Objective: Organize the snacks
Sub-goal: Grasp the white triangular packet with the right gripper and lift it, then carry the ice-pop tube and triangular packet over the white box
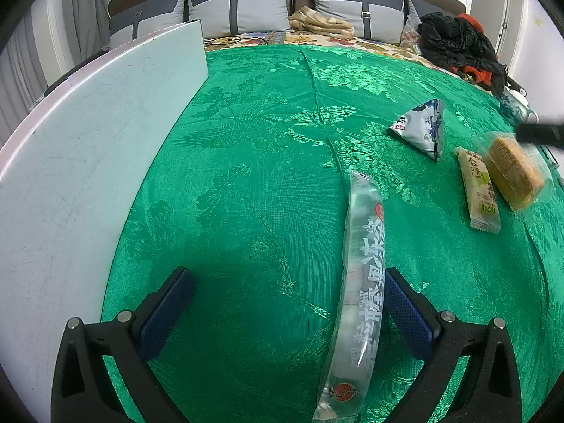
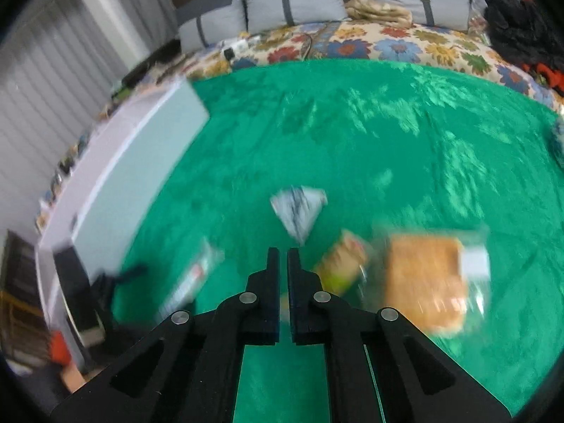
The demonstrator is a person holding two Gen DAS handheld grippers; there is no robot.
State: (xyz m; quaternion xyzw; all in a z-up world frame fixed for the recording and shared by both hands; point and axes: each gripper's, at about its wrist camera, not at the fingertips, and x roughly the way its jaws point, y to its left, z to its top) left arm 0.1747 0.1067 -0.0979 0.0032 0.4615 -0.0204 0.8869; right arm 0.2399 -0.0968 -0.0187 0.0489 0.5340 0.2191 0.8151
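Observation:
Snacks lie on a green cloth (image 1: pixel 264 162). A long clear packet (image 1: pixel 359 292) with white lettering lies between my left gripper's (image 1: pixel 289 298) open fingers, close to the right finger. Further right are a triangular blue-white pack (image 1: pixel 421 127), a beige bar (image 1: pixel 479 190) and a wrapped brown cake (image 1: pixel 514 172). My right gripper (image 2: pixel 283 257) is shut and empty, above the cloth; its view is blurred. There the triangular pack (image 2: pixel 299 211) is just ahead, the beige bar (image 2: pixel 343 264) and the cake (image 2: pixel 426 282) to the right, the long packet (image 2: pixel 192 278) to the left.
A pale flat board or lid (image 1: pixel 81 162) stands along the left of the cloth, also in the right wrist view (image 2: pixel 141 162). Behind are grey pillows (image 1: pixel 239 7), a floral bedspread (image 2: pixel 387 46) and dark clothing (image 1: pixel 458 46). A patterned object (image 1: pixel 514 109) sits at the far right.

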